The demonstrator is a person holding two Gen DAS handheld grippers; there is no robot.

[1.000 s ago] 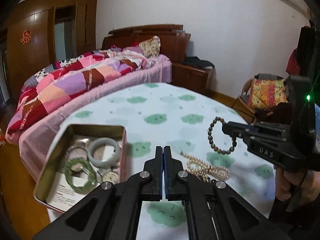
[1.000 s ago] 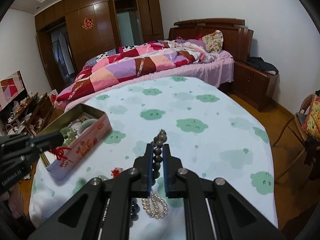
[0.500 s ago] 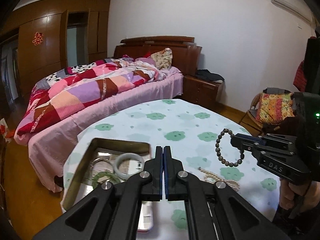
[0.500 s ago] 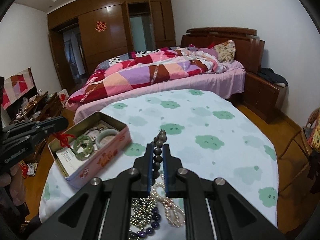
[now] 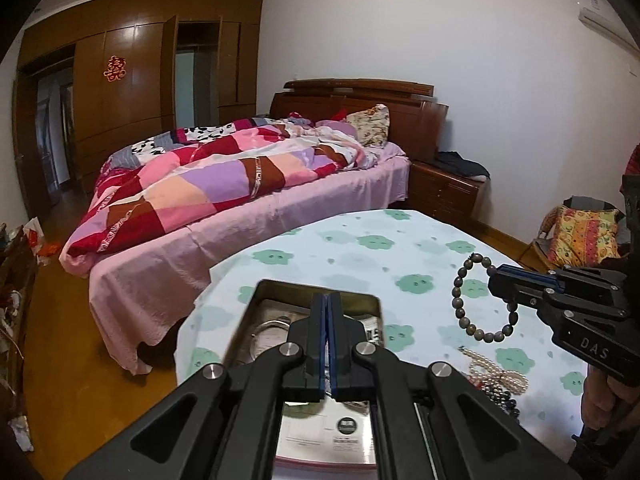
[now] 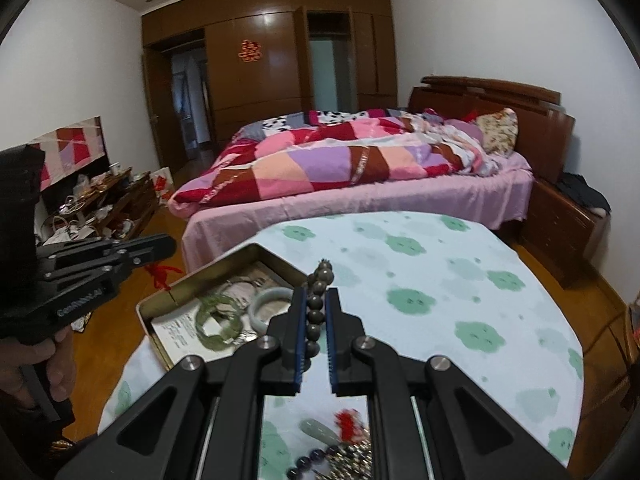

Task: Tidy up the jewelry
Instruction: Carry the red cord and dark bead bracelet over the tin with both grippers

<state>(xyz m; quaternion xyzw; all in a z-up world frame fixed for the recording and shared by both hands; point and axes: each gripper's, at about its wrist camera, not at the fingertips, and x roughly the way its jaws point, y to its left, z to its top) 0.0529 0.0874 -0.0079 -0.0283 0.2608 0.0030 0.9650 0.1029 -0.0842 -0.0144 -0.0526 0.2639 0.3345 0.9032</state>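
My right gripper (image 6: 316,302) is shut on a brown bead bracelet (image 6: 317,300) and holds it in the air to the right of the open metal tin (image 6: 160,308). In the left wrist view the bracelet (image 5: 482,298) hangs from the right gripper (image 5: 494,280) above the table. The tin (image 5: 256,292) holds a green bangle (image 6: 220,322), a pale bangle (image 6: 270,308) and papers. My left gripper (image 5: 328,304) is shut and empty, over the tin's near side. It also shows at the left of the right wrist view (image 6: 168,245).
A pearl necklace (image 5: 496,374) and dark beads (image 5: 500,396) lie on the cloud-print tablecloth (image 5: 380,256) right of the tin. A jade pendant (image 6: 320,430), a red tassel and purple beads lie near my right gripper. A bed stands beyond the table.
Both grippers have risen and pulled back. The right gripper has carried the bead bracelet leftward toward the tin. The left gripper now sits over the tin.
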